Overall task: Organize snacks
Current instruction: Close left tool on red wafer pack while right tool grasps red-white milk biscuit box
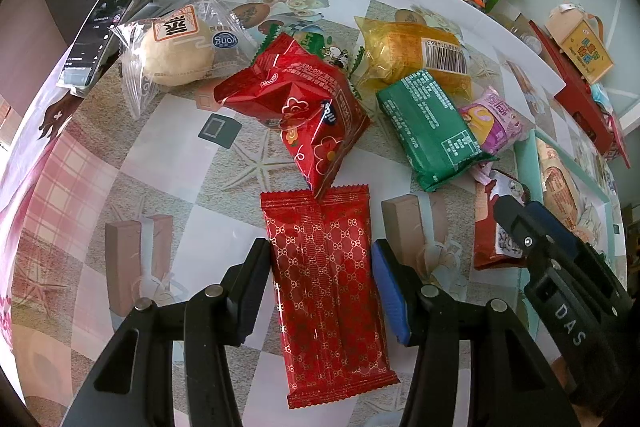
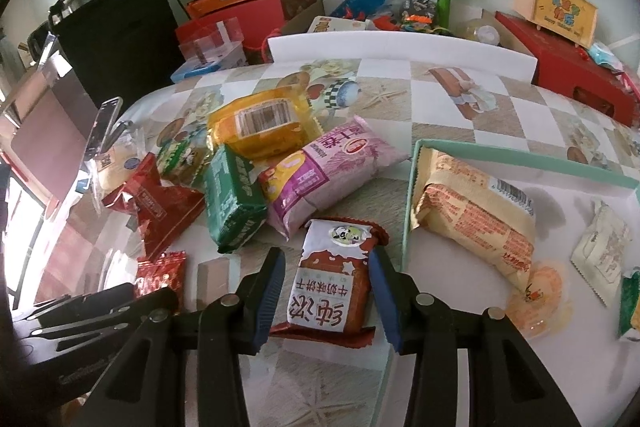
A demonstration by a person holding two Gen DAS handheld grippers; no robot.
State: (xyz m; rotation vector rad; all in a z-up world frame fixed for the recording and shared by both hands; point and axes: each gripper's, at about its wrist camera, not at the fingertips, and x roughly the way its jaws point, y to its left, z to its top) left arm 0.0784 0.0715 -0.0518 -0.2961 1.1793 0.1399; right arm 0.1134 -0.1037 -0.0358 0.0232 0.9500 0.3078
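We're straddling the red wafer pack [image 1: 328, 291] with the left gripper [image 1: 320, 291] spread, and the milk biscuit pack [image 2: 334, 287] with the right gripper [image 2: 328, 295] spread too; we're squeezing gently mid-pack.

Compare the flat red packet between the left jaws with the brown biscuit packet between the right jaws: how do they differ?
The flat red packet is thin and covered in a repeating gold pattern; the brown biscuit packet is thicker, with a white label and large characters. The red packet lies far from the tray; the brown packet lies right beside the green tray. Both rest on the table between open jaws, not yet gripped.
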